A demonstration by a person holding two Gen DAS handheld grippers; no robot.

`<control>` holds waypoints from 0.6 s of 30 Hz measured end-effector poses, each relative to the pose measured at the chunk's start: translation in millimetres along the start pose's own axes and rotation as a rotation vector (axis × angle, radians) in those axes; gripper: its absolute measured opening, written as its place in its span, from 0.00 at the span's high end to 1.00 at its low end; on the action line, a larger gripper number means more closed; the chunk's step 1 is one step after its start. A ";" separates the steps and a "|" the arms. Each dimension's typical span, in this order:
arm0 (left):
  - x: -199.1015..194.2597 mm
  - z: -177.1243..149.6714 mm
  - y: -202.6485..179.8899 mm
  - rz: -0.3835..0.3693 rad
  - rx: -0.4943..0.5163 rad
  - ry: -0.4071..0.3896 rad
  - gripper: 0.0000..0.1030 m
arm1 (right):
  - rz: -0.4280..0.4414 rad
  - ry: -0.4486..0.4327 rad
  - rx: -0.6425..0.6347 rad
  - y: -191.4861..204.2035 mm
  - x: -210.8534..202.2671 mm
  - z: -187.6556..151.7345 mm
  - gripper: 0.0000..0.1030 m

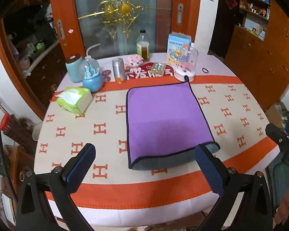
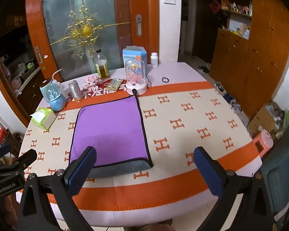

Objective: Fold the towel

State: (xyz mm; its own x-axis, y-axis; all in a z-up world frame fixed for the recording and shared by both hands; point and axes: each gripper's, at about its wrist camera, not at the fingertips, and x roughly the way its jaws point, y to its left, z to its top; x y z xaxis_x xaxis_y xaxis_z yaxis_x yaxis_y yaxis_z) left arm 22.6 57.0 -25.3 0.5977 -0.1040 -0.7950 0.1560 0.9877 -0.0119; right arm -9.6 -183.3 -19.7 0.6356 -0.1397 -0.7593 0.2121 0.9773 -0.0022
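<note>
A purple towel (image 1: 163,119) with dark edging lies flat on the tablecloth, folded once, its grey underside rolled out along the near edge (image 1: 163,162). It also shows in the right wrist view (image 2: 109,130). My left gripper (image 1: 144,163) is open and empty, held above the table's near edge in front of the towel's near fold. My right gripper (image 2: 144,165) is open and empty, just right of the towel's near right corner. The right gripper shows at the left wrist view's right edge (image 1: 283,142).
The table (image 1: 231,115) has a cream cloth with orange H marks. Along the far side stand a tissue pack (image 1: 74,100), a blue snow globe (image 1: 91,77), a can (image 1: 118,70), a bottle (image 1: 143,45), a glass dome (image 1: 185,65) and a box (image 1: 178,47). A hair tie (image 2: 165,79) lies far right.
</note>
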 end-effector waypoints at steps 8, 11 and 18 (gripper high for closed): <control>53.4 -18.6 18.2 -0.087 0.002 0.133 0.01 | 0.034 0.064 -0.058 -3.8 32.9 -10.2 0.02; 75.8 -28.2 28.3 -0.124 -0.021 0.182 0.01 | 0.055 0.093 -0.110 -3.4 54.2 -14.5 0.03; 115.8 -42.9 48.8 -0.174 -0.080 0.169 0.03 | 0.144 0.203 -0.243 -5.8 120.9 -21.4 0.14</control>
State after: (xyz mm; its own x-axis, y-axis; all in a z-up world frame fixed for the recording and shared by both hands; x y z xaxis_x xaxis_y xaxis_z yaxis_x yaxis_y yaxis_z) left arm 65.7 98.2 -143.9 0.4261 -0.2592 -0.8667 0.1782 0.9634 -0.2004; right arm 50.1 -202.4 -125.4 0.4801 0.0130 -0.8771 -0.0670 0.9975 -0.0219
